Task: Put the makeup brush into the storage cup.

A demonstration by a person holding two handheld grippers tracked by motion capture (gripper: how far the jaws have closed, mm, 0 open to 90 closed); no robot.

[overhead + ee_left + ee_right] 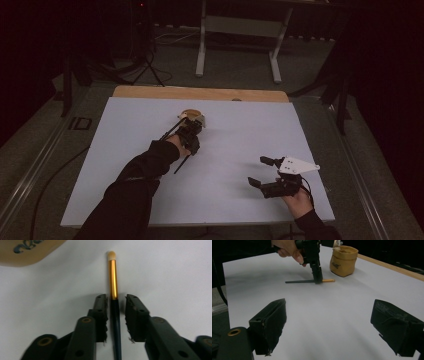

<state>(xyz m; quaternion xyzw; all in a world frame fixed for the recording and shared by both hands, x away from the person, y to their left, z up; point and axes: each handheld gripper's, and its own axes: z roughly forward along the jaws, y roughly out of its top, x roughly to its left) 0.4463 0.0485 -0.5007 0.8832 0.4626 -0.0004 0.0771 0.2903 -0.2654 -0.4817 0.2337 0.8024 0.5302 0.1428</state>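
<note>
A thin makeup brush (113, 272) with a dark handle, gold ferrule and pale tip lies flat on the white table (235, 135). My left gripper (116, 298) is lowered over it, open, one jaw on each side of the handle just behind the ferrule. The right gripper view shows that gripper (318, 280) standing on the brush (299, 281), a hand above it. A tan paper pouch (343, 261) stands just beyond the brush tip. My right gripper (256, 170) rests open and holds nothing near the table's front right.
The table's wooden back edge (200, 93) runs behind the pouch (192, 115). A grey desk frame (240, 30) and a tripod (147, 65) stand on the floor beyond. Bare white surface lies between the two grippers.
</note>
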